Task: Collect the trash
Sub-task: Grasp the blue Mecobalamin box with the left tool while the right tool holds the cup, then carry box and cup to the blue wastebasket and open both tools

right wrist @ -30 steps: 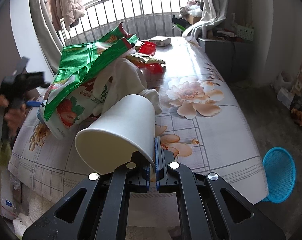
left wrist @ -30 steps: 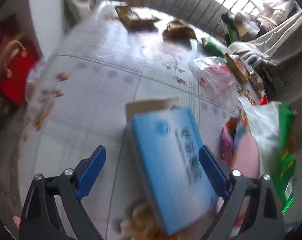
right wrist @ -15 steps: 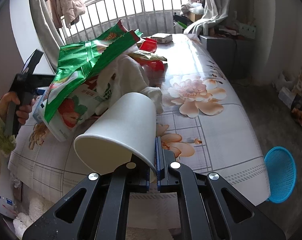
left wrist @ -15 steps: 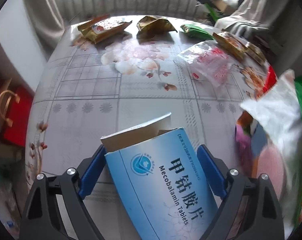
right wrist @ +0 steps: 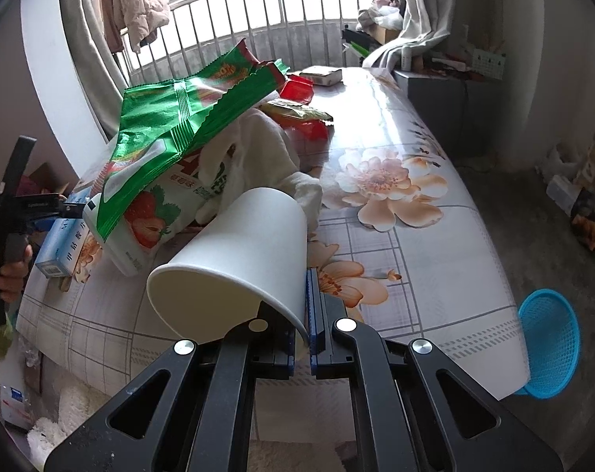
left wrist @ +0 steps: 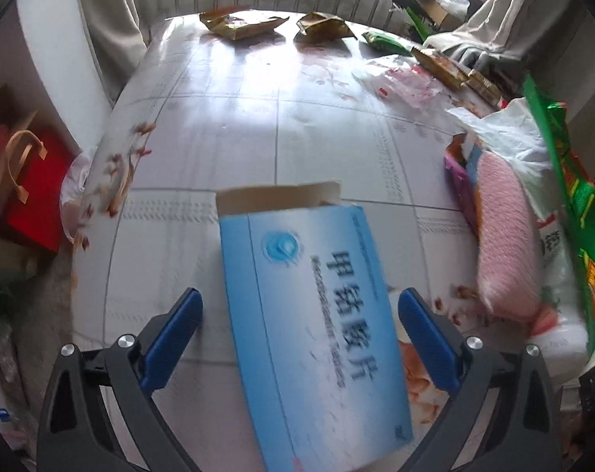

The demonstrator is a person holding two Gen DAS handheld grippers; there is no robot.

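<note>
My left gripper: blue medicine box sits between the wide-spread pads, contact unclear, print blurred, near end cut off. Its top flap is open, inside hidden. My right gripper is clamped on the paper cup rim, cup tipped sideways over the table, interior hidden

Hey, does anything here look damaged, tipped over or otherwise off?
The blue box between the open left gripper fingers has its end flap torn open. The right gripper pinches the paper cup by its rim, tipped on its side.
</note>
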